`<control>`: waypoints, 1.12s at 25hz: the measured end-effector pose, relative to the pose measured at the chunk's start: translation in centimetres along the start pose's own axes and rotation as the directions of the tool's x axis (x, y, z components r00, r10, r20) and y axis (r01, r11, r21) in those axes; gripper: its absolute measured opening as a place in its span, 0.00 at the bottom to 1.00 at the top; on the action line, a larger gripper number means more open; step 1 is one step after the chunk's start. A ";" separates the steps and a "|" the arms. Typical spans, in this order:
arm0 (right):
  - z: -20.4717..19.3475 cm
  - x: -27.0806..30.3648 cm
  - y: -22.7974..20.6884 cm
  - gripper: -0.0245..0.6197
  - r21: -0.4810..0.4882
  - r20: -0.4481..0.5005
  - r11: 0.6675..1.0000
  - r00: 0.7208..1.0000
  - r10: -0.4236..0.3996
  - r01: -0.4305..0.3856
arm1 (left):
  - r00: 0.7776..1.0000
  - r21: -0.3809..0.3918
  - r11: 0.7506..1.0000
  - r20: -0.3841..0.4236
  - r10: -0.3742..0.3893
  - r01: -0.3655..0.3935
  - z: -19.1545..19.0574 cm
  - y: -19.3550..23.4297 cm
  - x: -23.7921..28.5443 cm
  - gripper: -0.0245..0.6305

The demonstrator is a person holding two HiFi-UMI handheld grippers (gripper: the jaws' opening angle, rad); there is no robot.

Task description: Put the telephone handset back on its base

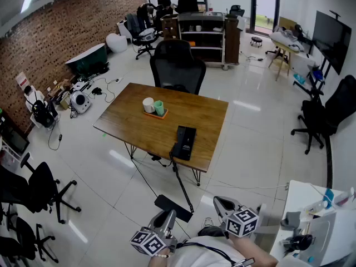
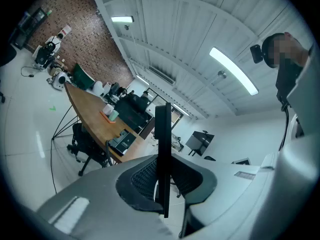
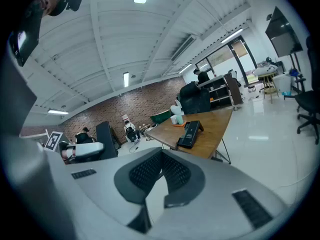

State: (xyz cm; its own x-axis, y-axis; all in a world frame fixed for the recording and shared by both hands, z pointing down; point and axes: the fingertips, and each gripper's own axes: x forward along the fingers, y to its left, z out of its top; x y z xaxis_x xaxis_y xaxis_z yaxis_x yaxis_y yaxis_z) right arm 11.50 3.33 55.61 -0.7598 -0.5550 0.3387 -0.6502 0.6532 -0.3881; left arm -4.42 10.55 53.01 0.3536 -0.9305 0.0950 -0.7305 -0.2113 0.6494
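Note:
The black telephone base (image 1: 185, 141) lies near the front edge of the wooden table (image 1: 139, 121); it also shows in the left gripper view (image 2: 122, 141) and the right gripper view (image 3: 189, 134). My left gripper (image 1: 168, 214) is low in the head view, well short of the table, shut on the black handset (image 1: 169, 204). In the left gripper view the handset (image 2: 162, 129) stands edge-on between the pads. A black cord (image 1: 181, 183) runs from the base to the handset. My right gripper (image 1: 218, 203) is beside it, shut and holding nothing, its tips (image 3: 161, 154) touching.
Two cups on an orange tray (image 1: 154, 107) stand mid-table. A black office chair (image 1: 178, 65) is behind the table, more chairs (image 1: 33, 188) at the left. A white desk with clutter (image 1: 317, 216) is at the lower right. People stand by a shelf unit (image 1: 206, 35) far back.

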 end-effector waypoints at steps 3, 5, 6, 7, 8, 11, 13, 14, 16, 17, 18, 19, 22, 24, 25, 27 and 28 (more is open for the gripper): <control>0.0 0.2 0.0 0.04 0.000 0.002 1.000 1.000 0.000 0.000 | 1.000 -0.001 1.000 0.000 0.001 -0.001 0.0 0.3 0.0 0.14; 0.0 0.3 0.0 0.04 0.001 0.002 1.000 1.000 -0.002 0.002 | 1.000 0.001 1.000 0.002 -0.001 0.001 0.1 0.3 0.0 0.14; -0.1 0.3 -0.1 0.04 0.003 0.001 1.000 1.000 -0.003 0.003 | 1.000 0.001 1.000 0.002 0.000 0.000 0.1 0.4 0.0 0.14; -0.1 0.3 0.0 0.04 0.004 0.001 1.000 1.000 -0.003 0.003 | 1.000 0.001 1.000 0.001 0.001 -0.001 0.1 0.5 0.0 0.14; -0.1 0.3 0.0 0.04 0.005 0.000 1.000 1.000 -0.004 0.004 | 1.000 0.001 1.000 0.000 0.002 -0.002 0.1 0.5 -0.1 0.14; -0.2 0.4 0.2 0.04 0.007 -0.002 1.000 1.000 -0.006 0.006 | 1.000 -0.004 1.000 0.000 0.004 -0.004 0.2 0.7 -0.3 0.14; -0.2 0.4 0.2 0.04 0.008 -0.004 1.000 1.000 -0.007 0.007 | 1.000 -0.008 1.000 0.000 0.005 -0.005 0.1 0.8 -0.4 0.14; -0.3 0.4 0.2 0.04 0.008 -0.005 1.000 1.000 -0.008 0.009 | 1.000 -0.010 1.000 -0.001 0.005 -0.005 0.0 0.8 -0.4 0.14; -0.3 0.3 0.1 0.04 0.007 -0.007 1.000 1.000 -0.010 0.010 | 1.000 -0.011 1.000 -0.001 0.004 -0.004 -0.1 0.8 -0.5 0.14; -0.3 0.3 0.2 0.04 0.006 -0.007 1.000 1.000 -0.010 0.010 | 1.000 -0.011 1.000 -0.001 0.004 -0.004 -0.1 0.8 -0.5 0.14; -0.3 0.4 0.2 0.04 0.004 -0.008 1.000 1.000 -0.010 0.010 | 1.000 -0.012 1.000 0.001 0.004 -0.004 -0.1 0.8 -0.5 0.14; -0.3 0.4 0.2 0.04 0.002 -0.009 1.000 1.000 -0.010 0.010 | 1.000 -0.014 1.000 0.002 0.004 -0.004 0.0 0.9 -0.5 0.14; -0.4 0.5 0.4 0.04 -0.001 -0.011 1.000 1.000 -0.012 0.012 | 1.000 -0.019 1.000 0.006 0.004 -0.004 0.0 1.1 -0.7 0.14; -0.4 0.5 0.5 0.04 -0.002 -0.012 1.000 1.000 -0.014 0.014 | 1.000 -0.022 1.000 0.009 0.004 -0.004 0.0 1.2 -0.9 0.14; -0.5 0.5 0.6 0.04 -0.003 -0.012 1.000 1.000 -0.015 0.015 | 1.000 -0.023 1.000 0.011 0.003 -0.003 0.0 1.3 -0.9 0.14; -0.5 0.5 0.7 0.04 -0.004 -0.014 1.000 1.000 -0.016 0.016 | 1.000 -0.028 1.000 0.014 0.003 -0.002 0.1 1.3 -1.1 0.14; -0.5 0.5 0.9 0.04 -0.004 -0.015 1.000 1.000 -0.017 0.017 | 1.000 -0.030 1.000 0.016 0.002 -0.001 0.2 1.4 -1.2 0.14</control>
State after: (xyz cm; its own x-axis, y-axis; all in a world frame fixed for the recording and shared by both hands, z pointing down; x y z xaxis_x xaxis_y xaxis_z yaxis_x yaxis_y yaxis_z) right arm 10.58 3.87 55.82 -0.7486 -0.5583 0.3577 -0.6627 0.6461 -0.3787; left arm -6.00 11.34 53.61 0.3429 -0.9356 0.0842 -0.7133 -0.2010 0.6715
